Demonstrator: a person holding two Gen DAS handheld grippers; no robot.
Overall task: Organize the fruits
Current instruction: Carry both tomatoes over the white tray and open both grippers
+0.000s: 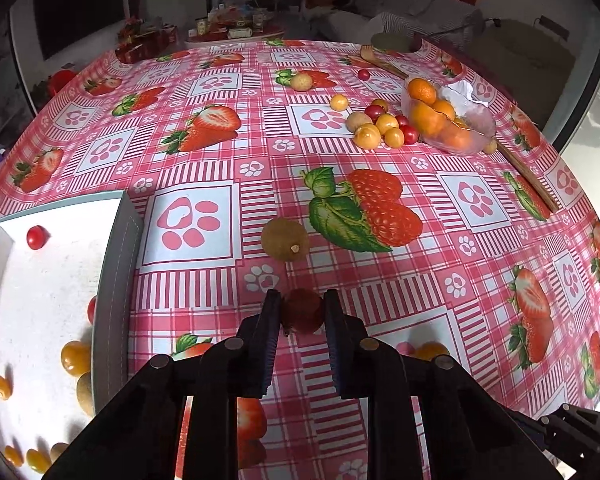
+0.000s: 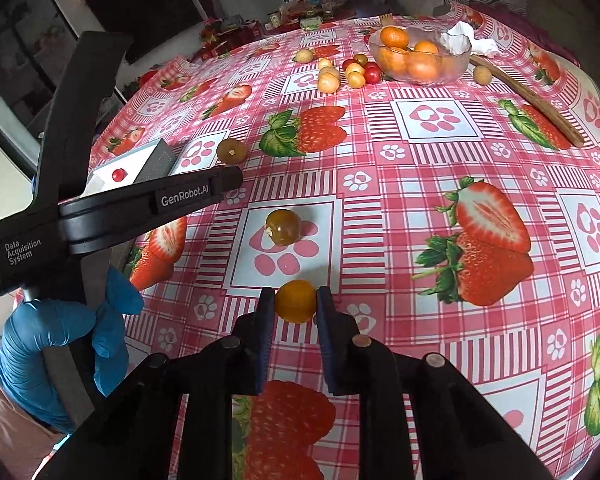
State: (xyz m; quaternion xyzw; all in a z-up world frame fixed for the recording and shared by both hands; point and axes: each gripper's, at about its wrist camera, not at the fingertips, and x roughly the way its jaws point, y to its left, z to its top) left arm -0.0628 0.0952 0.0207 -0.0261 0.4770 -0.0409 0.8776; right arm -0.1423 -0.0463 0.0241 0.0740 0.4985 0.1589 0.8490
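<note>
My left gripper (image 1: 302,312) is clamped on a dull red cherry tomato (image 1: 303,311), round, small stem nub at its lower left, held over the tablecloth (image 1: 380,280). My right gripper (image 2: 292,304) pinches an orange-yellow tomato (image 2: 296,301), smooth and glossy.

Just ahead of the right one: one greenish-brown tomato (image 2: 283,227) on a paw print. One brown longan (image 1: 285,238), stem scar up, sits just beside the white tray (image 1: 118,248).

Tray, left view: two red tomatoes, about five yellow-orange ones, two brownish fruits; edge hides part.

Far side: glass bowl (image 1: 480,120) with roughly four or five oranges (image 1: 422,90) plus crumpled tissue. Beside it a cluster of mixed tomatoes (image 1: 384,124), about nine, yellow and red. Three strays farther out.

My gloved left hand (image 2: 56,344) shows in the right view.
</note>
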